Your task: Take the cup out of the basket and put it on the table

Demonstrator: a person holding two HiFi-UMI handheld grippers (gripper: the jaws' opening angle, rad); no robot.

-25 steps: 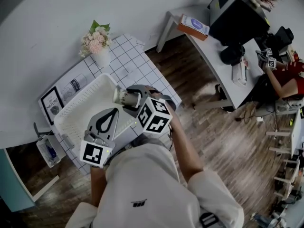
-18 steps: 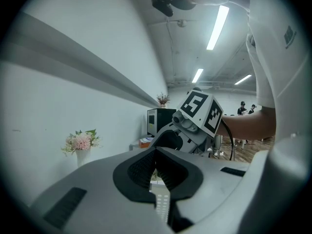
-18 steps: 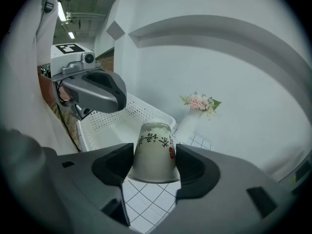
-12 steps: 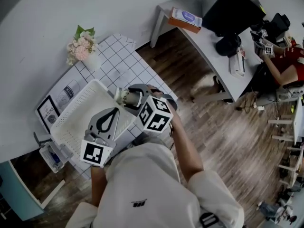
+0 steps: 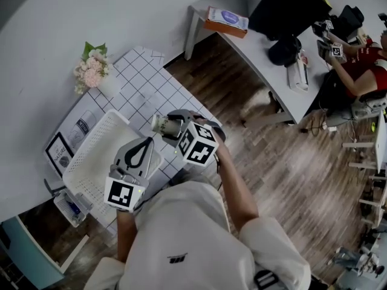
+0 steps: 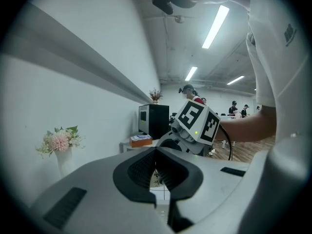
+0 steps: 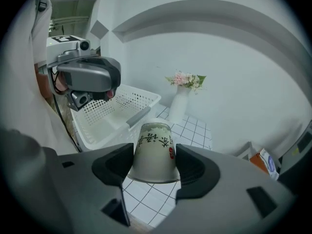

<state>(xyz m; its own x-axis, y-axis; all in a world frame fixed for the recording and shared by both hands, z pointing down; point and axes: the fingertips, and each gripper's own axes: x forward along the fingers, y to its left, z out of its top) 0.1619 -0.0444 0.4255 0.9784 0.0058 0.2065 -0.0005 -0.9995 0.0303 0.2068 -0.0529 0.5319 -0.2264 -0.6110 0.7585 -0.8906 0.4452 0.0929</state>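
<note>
The right claw [image 7: 154, 159] is clamped on the cup [image 7: 153, 141], one pad on each side of its lower wall. The cup is in the air, clear of the basket [image 7: 121, 102] and above the checked cloth of the counter [image 7: 191, 129].

The next move turns on how the cup sits in the grip. Its long axis runs along the jaws rather than across them. The narrow base points away from the claw and the wide mouth faces back toward the claw's body (so in the head view the cup sticks out sideways, not upright). The bare squares of the counter lie directly beneath and ahead of it. The basket is off to the left, and the vase of flowers [image 7: 178, 100] stands well beyond.

My judgement is that the lift-out is done and only the placing is left. For that, the right hand would have to turn the wrist so that one end of the cup meets the cloth flat before the pads let go.

The left claw [image 6: 157, 173] has its jaws together with nothing between them. It hangs near the basket's near edge and takes no part in carrying.
</note>
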